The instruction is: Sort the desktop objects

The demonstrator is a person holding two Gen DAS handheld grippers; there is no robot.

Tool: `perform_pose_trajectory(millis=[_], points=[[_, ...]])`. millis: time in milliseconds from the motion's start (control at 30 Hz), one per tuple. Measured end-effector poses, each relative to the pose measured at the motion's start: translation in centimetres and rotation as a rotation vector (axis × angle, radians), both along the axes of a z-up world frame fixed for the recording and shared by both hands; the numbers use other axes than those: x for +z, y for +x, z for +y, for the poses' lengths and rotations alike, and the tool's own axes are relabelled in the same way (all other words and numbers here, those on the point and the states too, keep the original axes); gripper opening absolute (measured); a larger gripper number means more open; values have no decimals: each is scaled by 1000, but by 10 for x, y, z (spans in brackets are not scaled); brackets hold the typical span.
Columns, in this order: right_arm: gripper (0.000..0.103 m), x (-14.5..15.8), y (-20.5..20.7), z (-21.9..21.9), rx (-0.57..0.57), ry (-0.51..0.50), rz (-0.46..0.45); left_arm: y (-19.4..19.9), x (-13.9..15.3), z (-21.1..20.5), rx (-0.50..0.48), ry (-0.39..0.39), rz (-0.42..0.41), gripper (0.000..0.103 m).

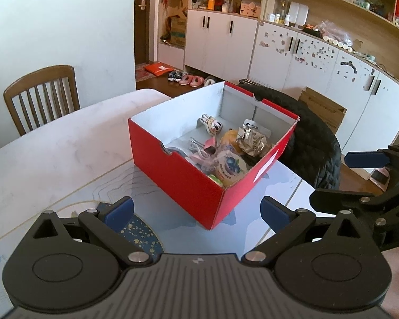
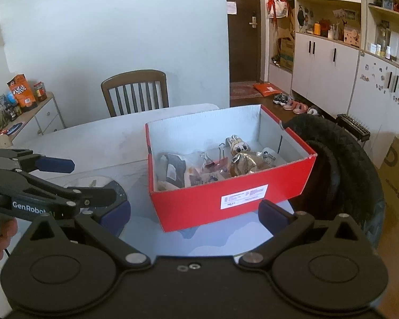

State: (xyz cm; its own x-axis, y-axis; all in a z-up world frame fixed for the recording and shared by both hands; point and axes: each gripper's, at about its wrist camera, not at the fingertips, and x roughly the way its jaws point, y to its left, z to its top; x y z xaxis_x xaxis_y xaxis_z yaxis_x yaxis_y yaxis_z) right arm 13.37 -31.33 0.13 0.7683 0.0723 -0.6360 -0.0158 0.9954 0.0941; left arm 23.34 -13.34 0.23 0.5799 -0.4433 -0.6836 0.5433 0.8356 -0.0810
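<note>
Left tool [image 1: 196,211] nearest, fingers spread, nothing between. Right tool [image 2: 194,214] likewise apart, empty; left tool's body reads "GenRobot" in right view. Red shoebox [image 2: 207,204] on pale worktop [image 1: 53,146], white barcode label [image 2: 244,196] on end, text illegible. Inside: plush toy [image 2: 238,146], binder clips [image 2: 215,162], foil pouch [image 1: 252,143]. Wooden chair [image 2: 135,90], white cabinets [image 1: 220,42] behind.

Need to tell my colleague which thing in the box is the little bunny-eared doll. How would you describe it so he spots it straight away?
Find the red shoebox on the white table. Inside, toward its far wall, sits the doll, just behind the crumpled gold foil packet and beside the binder clips. It alone has a face: cream-coloured, striped ears up, big dark eyes.
</note>
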Motion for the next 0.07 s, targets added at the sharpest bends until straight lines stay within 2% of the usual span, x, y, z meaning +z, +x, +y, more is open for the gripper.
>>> perform_pose_trajectory(millis=[67], points=[[102,-1,0,1,-5,2,4,0,-1,0,-13,-6,12,102]])
